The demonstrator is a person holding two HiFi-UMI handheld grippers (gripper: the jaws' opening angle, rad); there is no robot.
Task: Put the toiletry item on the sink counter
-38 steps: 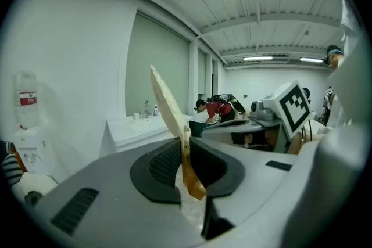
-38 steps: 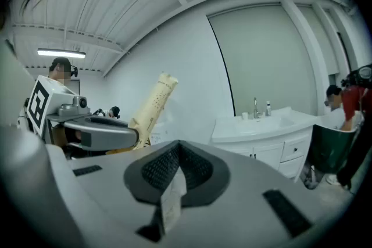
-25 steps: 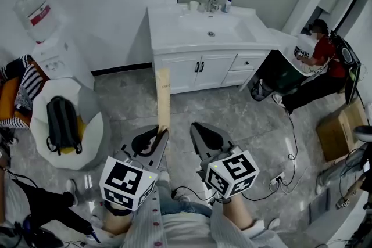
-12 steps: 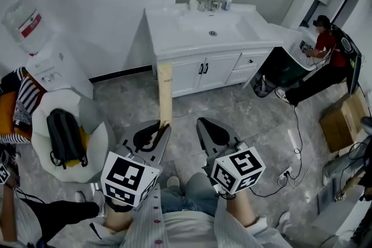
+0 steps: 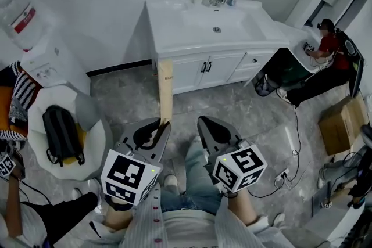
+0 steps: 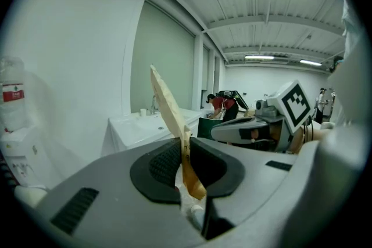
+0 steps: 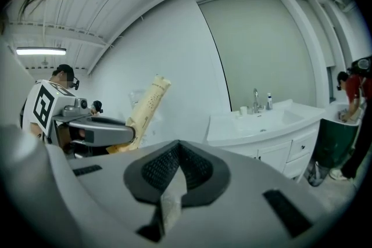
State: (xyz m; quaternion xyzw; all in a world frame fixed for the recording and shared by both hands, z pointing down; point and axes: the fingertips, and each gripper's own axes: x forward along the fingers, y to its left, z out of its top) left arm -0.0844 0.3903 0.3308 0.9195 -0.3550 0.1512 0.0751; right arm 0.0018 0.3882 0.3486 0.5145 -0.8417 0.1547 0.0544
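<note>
Jaws on our left gripper pinch the lower end of a long tan toiletry packet, which points at the white sink counter, well apart from it. On our right gripper they press together, empty.

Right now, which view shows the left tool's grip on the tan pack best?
The left gripper view: there the left tool is shut on the pack's lower end. The head view shows its full length, not the pads. The right gripper view shows it from the side, beyond the left tool.
</note>
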